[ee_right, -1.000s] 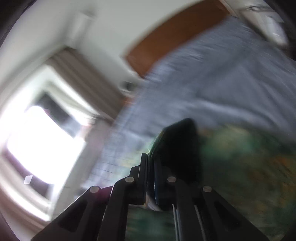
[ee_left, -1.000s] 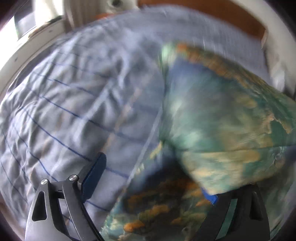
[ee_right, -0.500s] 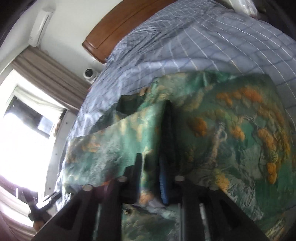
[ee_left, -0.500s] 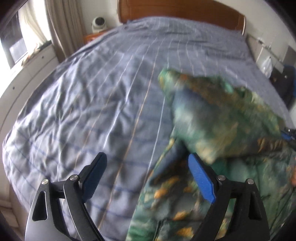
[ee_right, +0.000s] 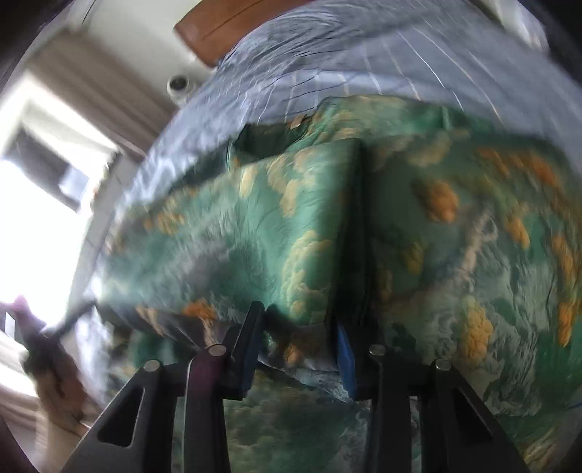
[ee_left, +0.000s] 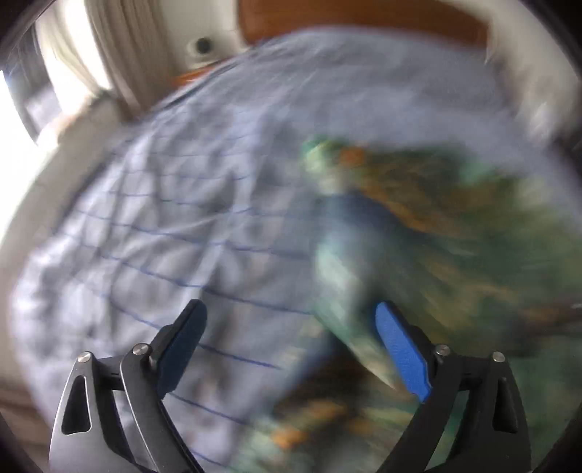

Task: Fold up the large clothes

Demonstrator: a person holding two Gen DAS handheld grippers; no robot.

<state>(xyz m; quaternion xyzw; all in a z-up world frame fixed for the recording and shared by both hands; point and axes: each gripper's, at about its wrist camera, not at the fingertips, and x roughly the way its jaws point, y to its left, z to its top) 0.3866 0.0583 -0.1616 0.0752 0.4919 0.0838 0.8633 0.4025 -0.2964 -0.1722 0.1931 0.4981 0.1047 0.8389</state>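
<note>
Upper half of my left view: grey-blue bedsheet [ee_left: 189,233] w/ thin grid lines, wrinkled, covers most of the bed. Wooden headboard [ee_left: 363,18] along top edge. Small round white device [ee_left: 202,45] top centre-left, just beside beige curtain [ee_left: 120,47]. Right view: bright window [ee_right: 32,203] at left, curtain beside it; headboard top centre.

Motion blur smears the whole left wrist view, so the green and orange patterned garment [ee_left: 429,233] shows no clear fold edges. It runs off the right and bottom edges in both views. Its folded flap hides the cloth beneath.
</note>
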